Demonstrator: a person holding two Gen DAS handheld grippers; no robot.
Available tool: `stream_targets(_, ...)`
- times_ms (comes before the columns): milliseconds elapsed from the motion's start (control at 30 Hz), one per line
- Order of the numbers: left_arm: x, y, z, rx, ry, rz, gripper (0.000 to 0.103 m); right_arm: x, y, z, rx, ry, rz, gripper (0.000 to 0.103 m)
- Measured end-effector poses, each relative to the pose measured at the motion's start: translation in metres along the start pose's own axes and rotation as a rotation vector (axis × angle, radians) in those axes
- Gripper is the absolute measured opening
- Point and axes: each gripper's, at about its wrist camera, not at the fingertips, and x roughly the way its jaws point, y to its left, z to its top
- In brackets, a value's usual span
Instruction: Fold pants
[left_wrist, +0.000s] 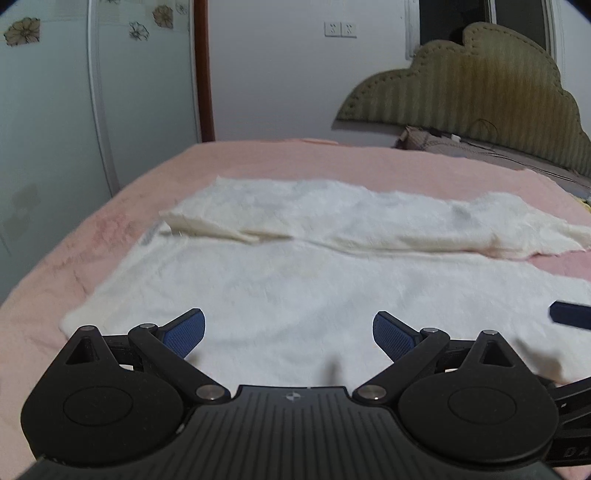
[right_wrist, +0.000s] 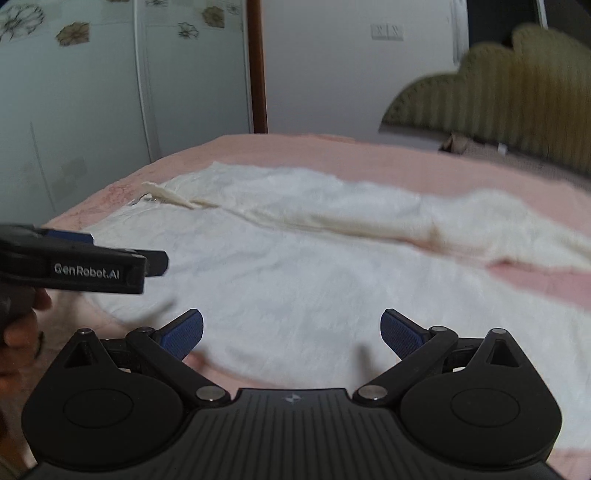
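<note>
White fleecy soft pants lie spread flat across the pink bed with legs toward its right edge; left gripper and right gripper hover wide open, empty; light, limp fabric, likely best pinched at near hem corners.

One pair of white pants lies spread on one bed with a pink cover. Two grippers are in view: the left gripper and the right gripper, each with two blue pads, four in all. One padded headboard stands far right. Two wall sockets sit side by side on the far wall.
</note>
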Motion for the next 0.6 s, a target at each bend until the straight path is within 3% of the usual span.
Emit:
stream_targets(200,0.031,0.012,0.018,-0.012,-0.009,0.068,0.099,0.027,-0.020,0.046,-0.058,-0.063,0.023,0.103)
stream_targets(300,0.046,0.019,0.018,-0.025,0.000,0.090,0.099,0.053,-0.032,0.071,-0.095,-0.094,0.078,0.103)
stream_targets(500,0.074,0.023,0.006,0.020,0.014,0.122,0.099,0.159,-0.053,0.125,-0.060,0.086,0.241,0.103)
stream_targets(600,0.082,0.026,0.003,0.054,-0.004,0.136,0.099,0.206,-0.063,0.148,0.013,0.109,0.306,0.102)
